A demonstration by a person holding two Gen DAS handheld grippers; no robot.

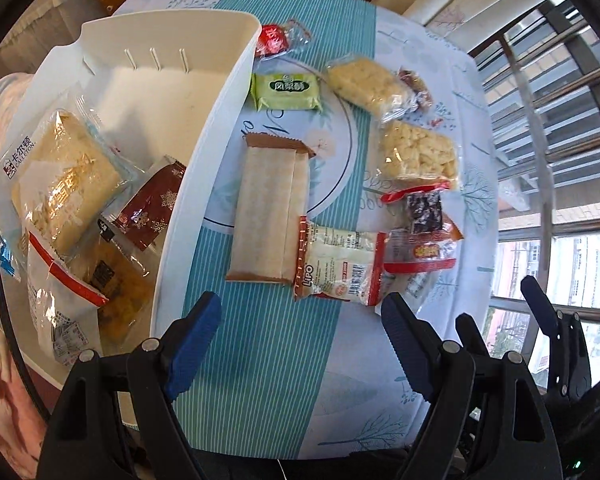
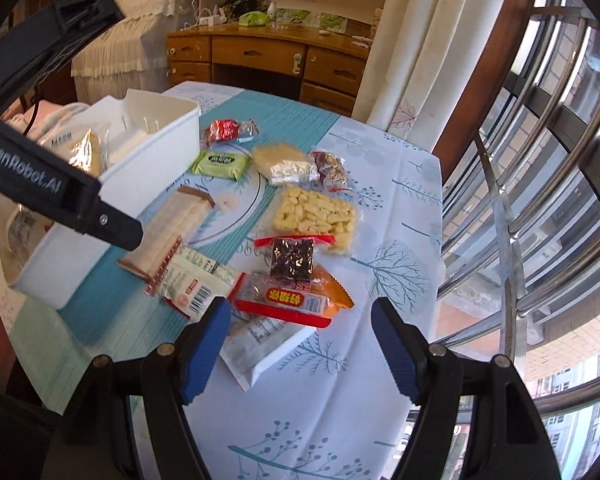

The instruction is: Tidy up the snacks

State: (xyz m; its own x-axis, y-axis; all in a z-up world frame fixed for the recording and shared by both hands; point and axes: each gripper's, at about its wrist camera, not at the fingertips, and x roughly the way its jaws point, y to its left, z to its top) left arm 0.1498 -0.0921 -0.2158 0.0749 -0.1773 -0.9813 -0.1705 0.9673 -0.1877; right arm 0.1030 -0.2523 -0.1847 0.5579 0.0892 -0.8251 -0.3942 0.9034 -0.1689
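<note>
Left hand-held gripper and right hand-held gripper, both with blue-padded fingers spread wide and nothing between them, above a round worktop covered by a blue-and-white cloth. White bin at the left of the worktop, its near wall running diagonally beside the loose snacks; inside lie a large clear pastry pack, a dark red snowflake sachet and further packets pressed against the left wall. Just outside the bin wall: a long beige wafer pack, its lower end overlapped by a LiPO biscuit pack. Farther back: a green pineapple cake and a red candy near the bin's far corner. To the right: two puffed rice bars, one behind the other, a dark block in a clear wrapper lying on an orange-red packet, and a flat white packet partly under it, directly ahead of the right fingers. Bare cloth lies between both hand-held grippers and the nearest packets. The right worktop edge borders a steel window railing, with a curtain at the far corner.
</note>
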